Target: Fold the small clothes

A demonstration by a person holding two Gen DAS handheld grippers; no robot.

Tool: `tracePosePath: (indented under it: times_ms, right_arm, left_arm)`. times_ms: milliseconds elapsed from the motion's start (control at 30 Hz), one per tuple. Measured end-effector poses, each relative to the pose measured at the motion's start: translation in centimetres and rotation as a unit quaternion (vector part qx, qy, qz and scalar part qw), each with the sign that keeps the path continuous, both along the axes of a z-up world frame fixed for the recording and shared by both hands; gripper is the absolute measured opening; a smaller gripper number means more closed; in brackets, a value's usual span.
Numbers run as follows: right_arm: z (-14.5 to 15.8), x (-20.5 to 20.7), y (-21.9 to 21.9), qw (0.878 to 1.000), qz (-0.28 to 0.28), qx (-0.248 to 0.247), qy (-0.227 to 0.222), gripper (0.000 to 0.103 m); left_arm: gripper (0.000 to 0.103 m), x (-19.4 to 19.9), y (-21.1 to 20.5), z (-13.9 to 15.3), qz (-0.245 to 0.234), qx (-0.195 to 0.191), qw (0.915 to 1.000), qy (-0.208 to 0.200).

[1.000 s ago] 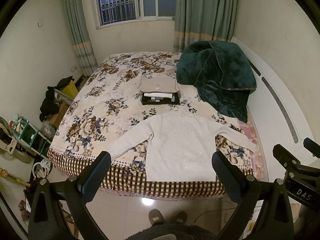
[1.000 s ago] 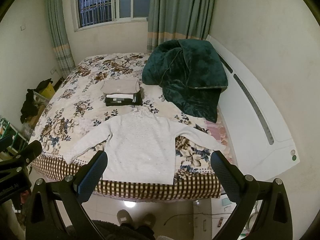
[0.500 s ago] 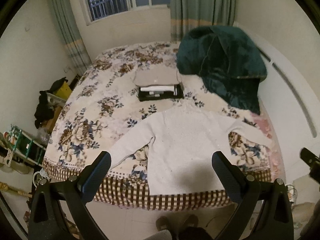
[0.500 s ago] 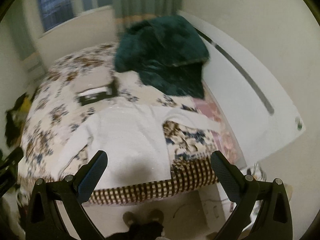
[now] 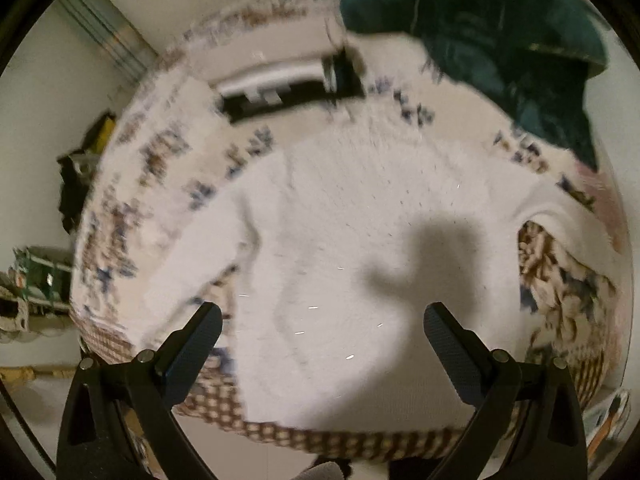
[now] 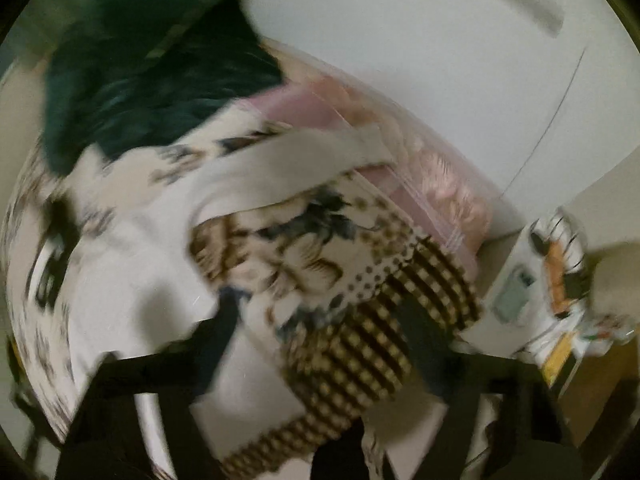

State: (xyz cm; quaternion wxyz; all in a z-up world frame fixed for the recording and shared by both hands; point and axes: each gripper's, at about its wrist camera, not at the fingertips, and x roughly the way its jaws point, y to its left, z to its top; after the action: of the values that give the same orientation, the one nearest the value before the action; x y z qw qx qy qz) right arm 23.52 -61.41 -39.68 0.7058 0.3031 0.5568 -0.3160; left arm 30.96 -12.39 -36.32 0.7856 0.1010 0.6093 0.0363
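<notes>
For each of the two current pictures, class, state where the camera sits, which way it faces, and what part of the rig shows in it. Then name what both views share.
Left wrist: sits on the left gripper, looking forward and down at the body of the white sweater on the bed; both open fingers show.
Right wrist: sits on the right gripper, tilted, facing the sweater's sleeve near the bed's corner; blurred open fingers show.
Shared: the sweater, the bed and the green blanket.
</notes>
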Motion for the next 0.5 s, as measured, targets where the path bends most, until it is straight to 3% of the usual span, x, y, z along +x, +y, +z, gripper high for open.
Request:
tracePosePath:
  times_ms: [167,333,400,467,500]
  right_arm:
    - [-12.9,1.6,-12.3,0.990,-0.125,0.062,-0.017,0.062]
    - [-25.3,1.8,-21.5,0.957,-0.254,0.131,-0.047,0.062]
    - [-28.7,2.3,-23.4,0.948,-0.279,0.142,-0.061,0.065]
    - [-29.7,2.7,-24.2,0.941,-0.307,0.121,-0.074,0.071]
    - [-29.1,2.9,-24.3,0.941,-0.312,0.086,-0.098,0.064]
  left_arm:
    - [0.103,3.7,-2.7,-9.8,0.027,0.010,0.9973,0.068]
    - [0.103,6.5,-3.8,-17.3,0.069,0.008,0.9916,0.110]
    - [0.103,7.4,-4.0,-19.0,0.089,0.001,0.9893,0.116]
    - [0.103,8.0,-3.8,-19.9,0.103,-0.006,0.9878,0.117]
    - [0.103,7.9,-3.3,-20.2,0.109,-0.008,0.9872,0.116]
